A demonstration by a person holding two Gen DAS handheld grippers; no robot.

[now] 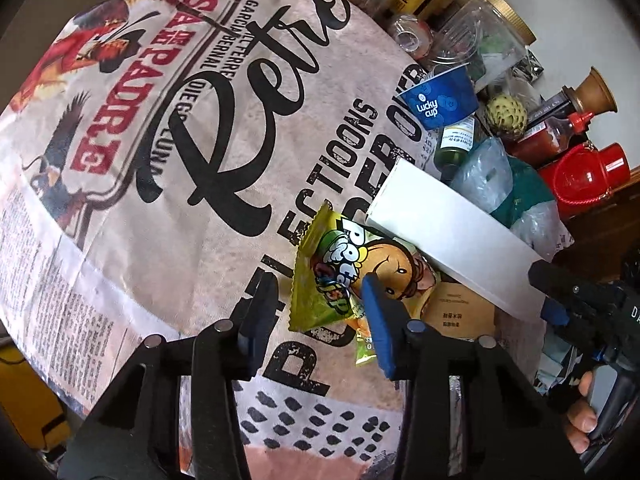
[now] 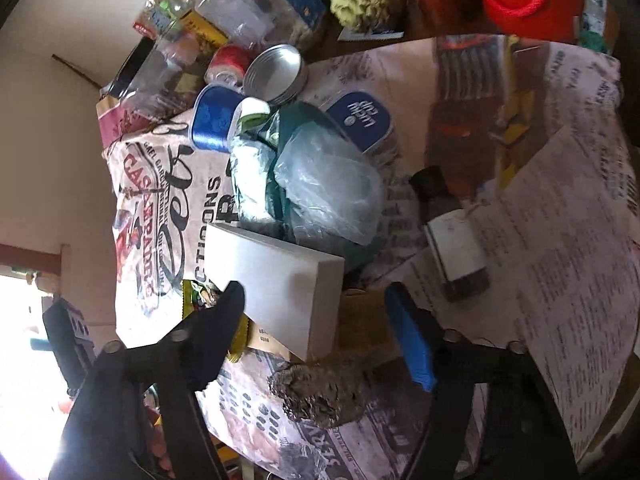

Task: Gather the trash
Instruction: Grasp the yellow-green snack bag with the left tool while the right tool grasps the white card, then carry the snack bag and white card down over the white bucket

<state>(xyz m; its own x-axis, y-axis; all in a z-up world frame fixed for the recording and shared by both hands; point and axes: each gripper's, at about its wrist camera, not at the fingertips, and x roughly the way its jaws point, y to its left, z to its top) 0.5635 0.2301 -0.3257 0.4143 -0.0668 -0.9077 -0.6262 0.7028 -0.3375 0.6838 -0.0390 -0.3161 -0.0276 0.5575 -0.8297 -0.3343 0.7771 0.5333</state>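
Note:
A green-yellow snack wrapper (image 1: 320,276) lies flat on the printed tablecloth (image 1: 160,160). My left gripper (image 1: 318,284) points down over it. Its fingers straddle the wrapper's lower half without pressing it. A long white box (image 1: 448,236) lies beside the wrapper, on top of a brown card box (image 1: 460,308). My right gripper (image 2: 316,292) has the white box's (image 2: 280,280) near corner between its fingers. The black finger (image 2: 232,304) is at the box's edge, and a gap shows before the blue pad (image 2: 408,332). The left wrist view shows this gripper (image 1: 546,296) at the box's end.
Behind the box sit a crumpled plastic bag (image 2: 328,184), blue paper cups (image 1: 440,100), a metal tin (image 2: 276,72), jars, sauce bottles and a red container (image 1: 588,176). A grey crumpled lump (image 2: 320,392) lies near the table's front edge. A small dark bottle (image 2: 452,240) lies to the right.

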